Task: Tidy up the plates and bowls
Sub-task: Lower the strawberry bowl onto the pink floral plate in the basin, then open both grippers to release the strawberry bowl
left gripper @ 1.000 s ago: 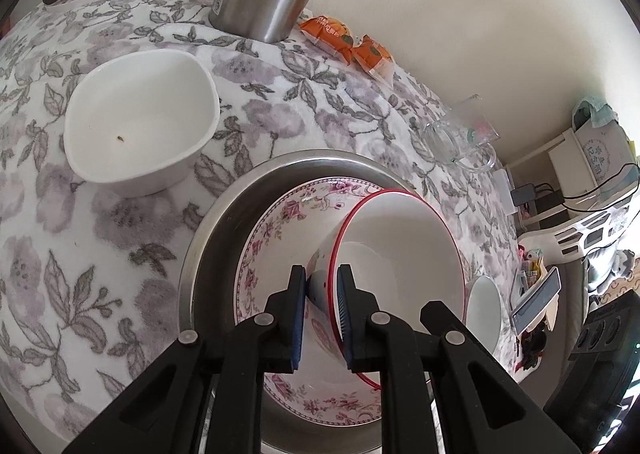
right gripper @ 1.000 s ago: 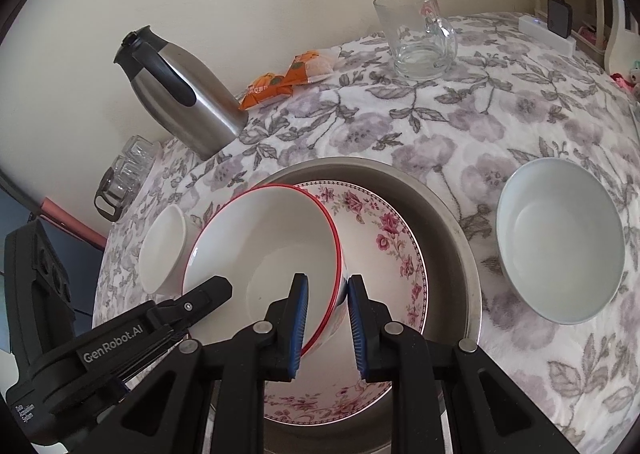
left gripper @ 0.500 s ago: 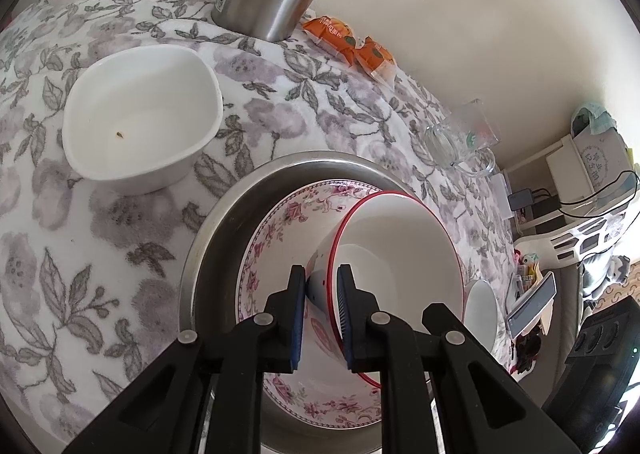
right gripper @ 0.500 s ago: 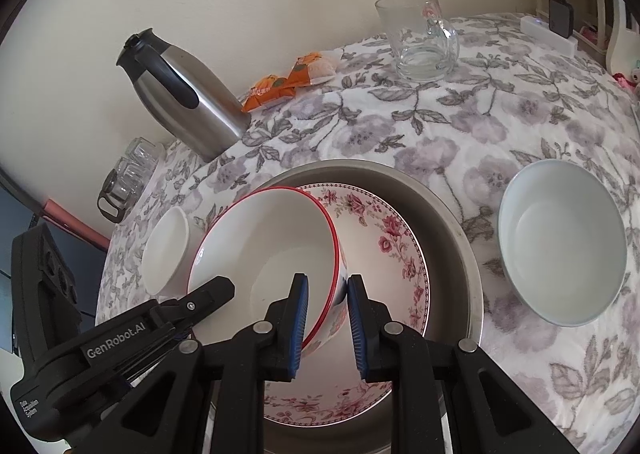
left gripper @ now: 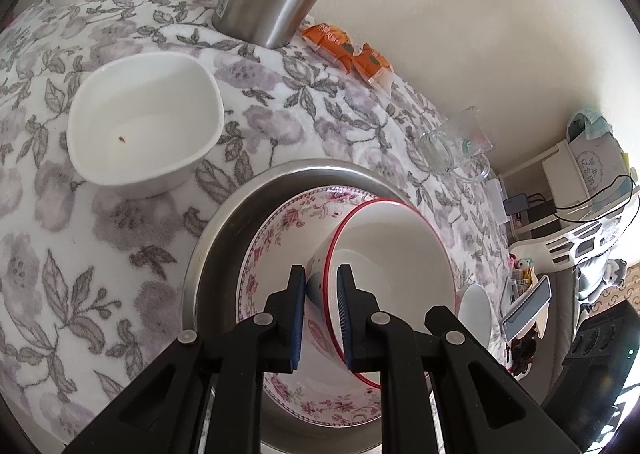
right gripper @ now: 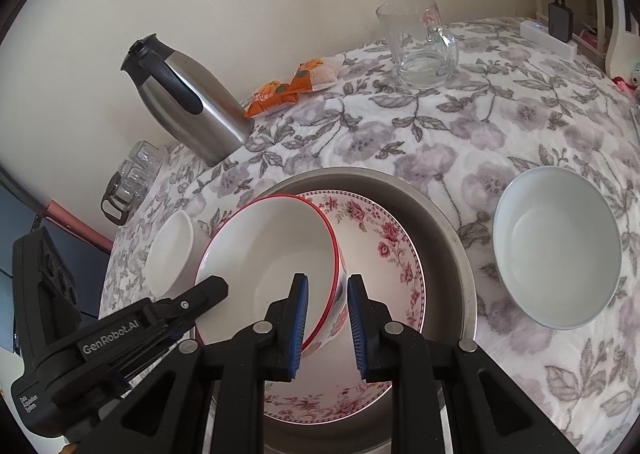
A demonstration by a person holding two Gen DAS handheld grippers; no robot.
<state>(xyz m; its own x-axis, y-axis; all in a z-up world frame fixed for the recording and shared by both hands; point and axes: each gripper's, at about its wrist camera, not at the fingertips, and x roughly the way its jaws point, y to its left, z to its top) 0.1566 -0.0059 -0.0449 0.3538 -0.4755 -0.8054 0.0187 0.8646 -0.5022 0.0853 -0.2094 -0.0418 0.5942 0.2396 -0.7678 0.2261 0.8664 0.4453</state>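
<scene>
A red-rimmed white bowl [right gripper: 272, 246] hangs tilted over a floral plate [right gripper: 384, 250] that lies in a steel basin [right gripper: 440, 222]. My right gripper [right gripper: 328, 318] is shut on the bowl's right wall, one pad inside and one outside. My left gripper [left gripper: 322, 306] is shut on the opposite side of the same bowl [left gripper: 392, 254], and its black body also shows in the right wrist view at the lower left. Whether the bowl touches the floral plate [left gripper: 276, 246] I cannot tell.
A squarish white bowl [left gripper: 144, 122] stands left of the basin, and a round white bowl [right gripper: 556, 246] stands to its right. Behind are a steel thermos [right gripper: 188, 98], orange snack packets [right gripper: 296, 86], a glass mug [right gripper: 420, 42] and a tray of glasses [right gripper: 132, 182]. A floral cloth covers the table.
</scene>
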